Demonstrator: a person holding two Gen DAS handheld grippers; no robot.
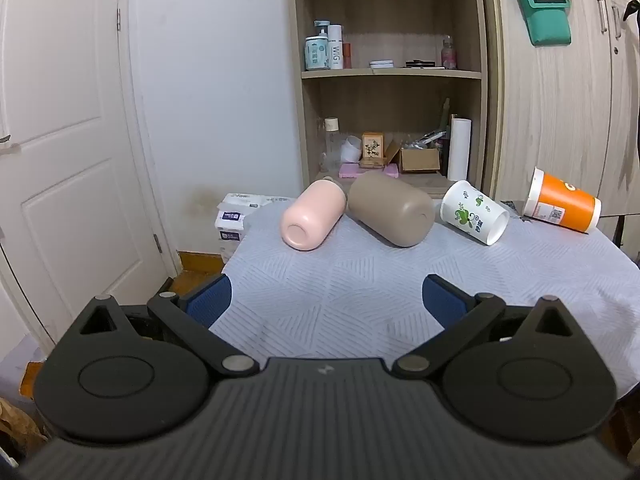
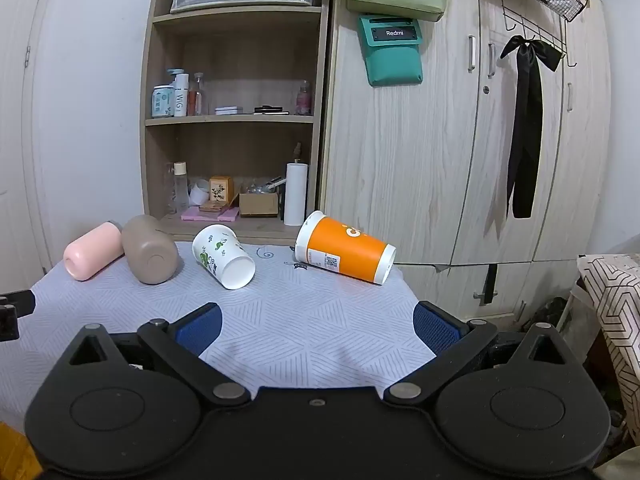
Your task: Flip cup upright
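Note:
Several cups lie on their sides along the far edge of a table under a pale blue cloth [image 1: 360,288] [image 2: 304,320]. From left: a pink cup [image 1: 312,214] [image 2: 93,256], a taupe cup [image 1: 392,208] [image 2: 150,254], a white paper cup with green print [image 1: 474,212] [image 2: 222,256], and an orange paper cup [image 1: 562,204] [image 2: 346,250]. My left gripper [image 1: 326,300] is open and empty over the near left of the table. My right gripper [image 2: 318,324] is open and empty over the near right.
An open wooden shelf [image 1: 390,74] [image 2: 232,120] with bottles and boxes stands behind the table. A wardrobe [image 2: 460,152] is to its right, a white door [image 1: 60,140] to the left. Tissue packs [image 1: 236,220] sit beyond the table's left edge.

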